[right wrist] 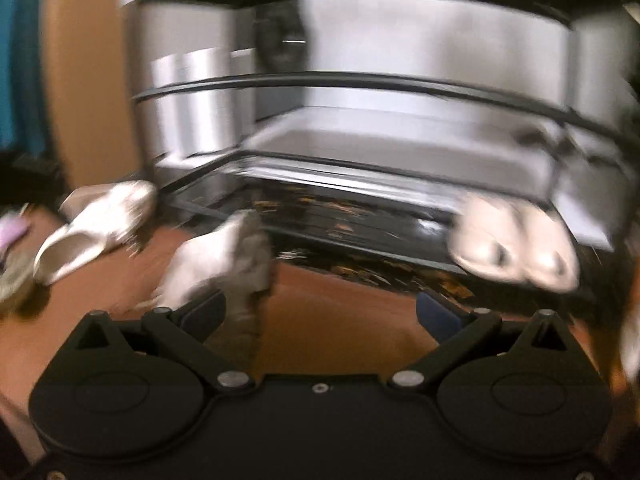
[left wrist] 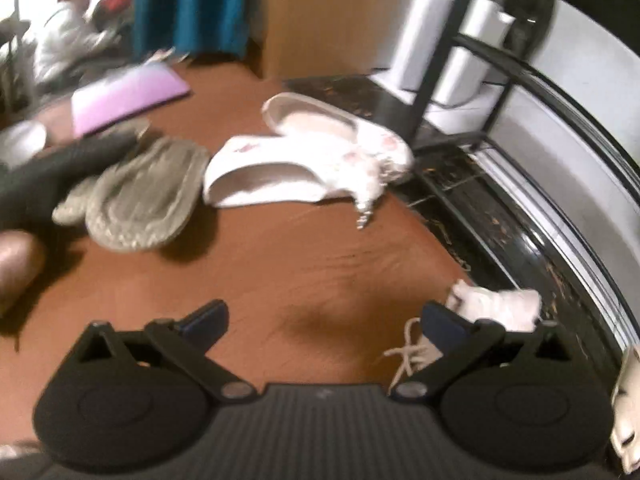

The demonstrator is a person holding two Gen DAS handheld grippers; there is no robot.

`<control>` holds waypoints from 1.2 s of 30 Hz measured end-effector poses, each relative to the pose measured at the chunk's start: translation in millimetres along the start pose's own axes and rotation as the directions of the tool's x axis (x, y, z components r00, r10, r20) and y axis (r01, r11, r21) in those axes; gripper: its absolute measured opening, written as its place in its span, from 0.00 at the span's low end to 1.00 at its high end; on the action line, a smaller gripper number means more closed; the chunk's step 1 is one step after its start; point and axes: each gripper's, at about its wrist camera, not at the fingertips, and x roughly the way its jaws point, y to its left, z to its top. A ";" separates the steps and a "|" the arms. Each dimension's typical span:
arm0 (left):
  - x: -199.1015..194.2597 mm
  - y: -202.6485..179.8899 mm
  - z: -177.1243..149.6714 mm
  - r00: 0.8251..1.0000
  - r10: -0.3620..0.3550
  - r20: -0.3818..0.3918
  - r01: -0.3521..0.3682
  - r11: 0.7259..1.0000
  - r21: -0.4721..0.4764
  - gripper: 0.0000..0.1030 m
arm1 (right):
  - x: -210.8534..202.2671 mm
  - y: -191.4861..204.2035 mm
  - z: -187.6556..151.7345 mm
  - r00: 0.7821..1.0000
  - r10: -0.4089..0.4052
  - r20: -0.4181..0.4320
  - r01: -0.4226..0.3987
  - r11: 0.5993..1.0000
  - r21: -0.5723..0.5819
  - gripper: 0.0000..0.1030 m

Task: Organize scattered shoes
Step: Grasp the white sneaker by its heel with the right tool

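Gripping: nothing; left gripper (left wrist: 324,322) and right gripper (right wrist: 320,312) both gape wide over brown floor (left wrist: 280,264).
Shoes: white satin heeled pair (left wrist: 308,160) lying by black metal shoe rack (left wrist: 472,92); grey woven slippers (left wrist: 140,196) just left.

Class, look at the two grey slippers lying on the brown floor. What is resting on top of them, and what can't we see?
A dark, blurred shape overlaps the grey slippers' left side; their soles face up. Whatever it covers stays hidden.
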 end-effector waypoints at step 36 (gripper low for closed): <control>42.4 -1.1 7.1 0.995 0.095 -0.022 -0.096 0.994 -0.056 0.99 | 70.3 -17.2 -36.2 0.962 0.224 -0.154 -0.072 0.757 0.650 0.58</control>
